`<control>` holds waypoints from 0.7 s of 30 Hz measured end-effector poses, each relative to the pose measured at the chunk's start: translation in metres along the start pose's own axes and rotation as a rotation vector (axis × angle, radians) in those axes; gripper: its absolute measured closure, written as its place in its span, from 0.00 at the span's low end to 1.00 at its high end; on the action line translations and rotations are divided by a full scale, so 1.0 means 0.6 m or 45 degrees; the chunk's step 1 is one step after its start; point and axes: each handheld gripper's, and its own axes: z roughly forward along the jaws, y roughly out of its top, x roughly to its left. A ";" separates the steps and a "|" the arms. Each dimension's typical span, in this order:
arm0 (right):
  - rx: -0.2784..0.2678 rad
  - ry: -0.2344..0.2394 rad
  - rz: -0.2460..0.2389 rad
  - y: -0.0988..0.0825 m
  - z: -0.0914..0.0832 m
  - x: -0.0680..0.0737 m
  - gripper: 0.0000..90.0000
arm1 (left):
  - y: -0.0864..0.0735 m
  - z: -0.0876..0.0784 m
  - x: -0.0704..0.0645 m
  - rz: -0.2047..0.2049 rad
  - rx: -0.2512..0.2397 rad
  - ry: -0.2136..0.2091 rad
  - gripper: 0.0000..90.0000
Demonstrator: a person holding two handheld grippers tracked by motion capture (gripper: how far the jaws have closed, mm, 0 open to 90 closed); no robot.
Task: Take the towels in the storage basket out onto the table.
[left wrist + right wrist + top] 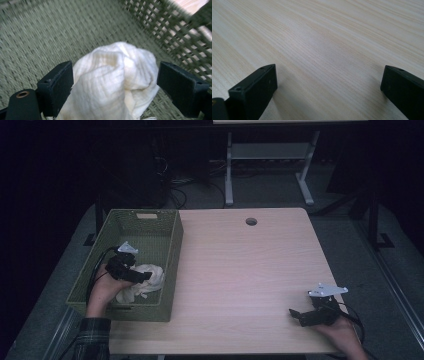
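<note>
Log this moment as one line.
left gripper: open around white cloth | in green basket | right gripper: open, over table

Cream-white, finely ribbed cloth [115, 82], bunched at 8 o'clock of the high view. Olive-green woven basket [172, 265] around it, lattice-patterned walls, tighter weave on the floor. Pale wood table [240, 270] with straight fine grain lines, one dark round hole at 12 o'clock. Matte black left gripper [137, 275] and right gripper [296, 314], each topped with a grey plate. Dark plaid sleeve [92, 340] at 7 o'clock.
</note>
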 end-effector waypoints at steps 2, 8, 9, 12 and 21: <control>0.000 0.000 0.000 0.000 0.000 0.000 0.01 | -0.002 0.006 0.002 -0.004 0.021 -0.002 0.15; 0.000 0.000 0.000 0.000 0.000 0.000 0.01 | -0.003 0.019 -0.001 0.010 0.095 0.011 0.15; 0.000 0.000 0.000 0.000 0.000 0.000 0.01 | -0.003 0.021 -0.002 0.014 0.110 0.010 0.15; 0.000 0.000 0.000 0.000 0.000 0.000 0.01 | -0.004 0.028 -0.004 0.023 0.148 0.018 0.15; 0.001 -0.001 0.003 0.000 0.000 0.000 0.01 | -0.007 0.041 -0.004 -0.007 0.223 -0.011 0.21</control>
